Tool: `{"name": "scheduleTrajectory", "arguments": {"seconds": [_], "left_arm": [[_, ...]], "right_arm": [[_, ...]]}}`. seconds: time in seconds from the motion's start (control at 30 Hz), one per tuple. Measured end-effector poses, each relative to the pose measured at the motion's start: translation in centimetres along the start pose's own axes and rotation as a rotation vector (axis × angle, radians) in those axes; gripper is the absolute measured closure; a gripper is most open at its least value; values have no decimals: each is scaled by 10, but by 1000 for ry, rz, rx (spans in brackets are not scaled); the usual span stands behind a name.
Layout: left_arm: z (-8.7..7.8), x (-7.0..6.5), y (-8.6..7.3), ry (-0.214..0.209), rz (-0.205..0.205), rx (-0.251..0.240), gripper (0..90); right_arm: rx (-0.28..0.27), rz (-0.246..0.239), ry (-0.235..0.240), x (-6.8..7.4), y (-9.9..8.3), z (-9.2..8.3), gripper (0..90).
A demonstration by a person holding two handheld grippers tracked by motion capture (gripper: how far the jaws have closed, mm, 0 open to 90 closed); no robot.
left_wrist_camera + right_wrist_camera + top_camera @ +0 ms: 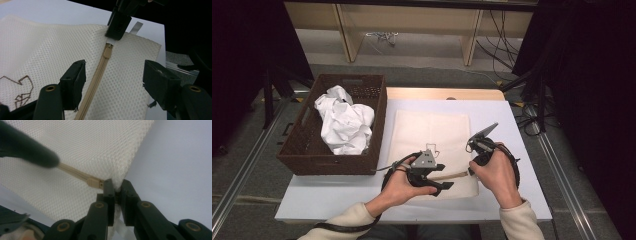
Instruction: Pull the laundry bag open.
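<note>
A cream mesh bag (432, 132) lies flat on the white table (517, 165), with a tan zipper (98, 75) running along its near edge. My right gripper (471, 170) is shut on the bag's right corner (117, 187), right beside the zipper slider (93, 183). My left gripper (443, 176) stands open just left of it. Its jaws straddle the zipper line (113, 72) without pressing on the mesh. In the left gripper view, the slider (108, 53) sits ahead of the jaws, just under the right gripper (117, 25).
A dark woven basket (302, 165) stands at the table's left and holds crumpled white cloth (344, 122). A brown line drawing (22, 90) marks the bag's middle. Wooden shelving (412, 25) and cables lie beyond the table's far edge.
</note>
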State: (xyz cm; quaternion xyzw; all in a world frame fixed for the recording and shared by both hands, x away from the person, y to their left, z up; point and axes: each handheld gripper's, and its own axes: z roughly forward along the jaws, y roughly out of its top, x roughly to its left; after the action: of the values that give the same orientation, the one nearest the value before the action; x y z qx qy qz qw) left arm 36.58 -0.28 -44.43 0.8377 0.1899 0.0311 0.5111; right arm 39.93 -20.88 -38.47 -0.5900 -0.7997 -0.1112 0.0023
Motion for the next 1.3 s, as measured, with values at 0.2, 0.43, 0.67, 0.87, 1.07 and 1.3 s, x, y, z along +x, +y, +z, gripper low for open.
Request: {"name": "scheduleTrajectory", "arguments": {"seconds": [0.2,0.43,0.67,0.87,1.07,1.3], "left_arm": [[12,-2,3,-16,5,7,348],[21,-1,7,-25,14,17,344],[34,0,7,-32,18,38,334],[41,-2,10,-32,10,46,335],[47,-2,11,-32,19,58,367],[52,-3,13,-50,15,57,449]], "right_arm": [[-3,3,-8,2,-1,-1,846],[-22,-15,-13,0,-1,0,846],[-4,-4,-2,1,-1,0,846],[3,9,-20,3,-1,0,846],[5,-17,-22,2,-1,1,846],[0,8,-21,4,-1,1,846]]}}
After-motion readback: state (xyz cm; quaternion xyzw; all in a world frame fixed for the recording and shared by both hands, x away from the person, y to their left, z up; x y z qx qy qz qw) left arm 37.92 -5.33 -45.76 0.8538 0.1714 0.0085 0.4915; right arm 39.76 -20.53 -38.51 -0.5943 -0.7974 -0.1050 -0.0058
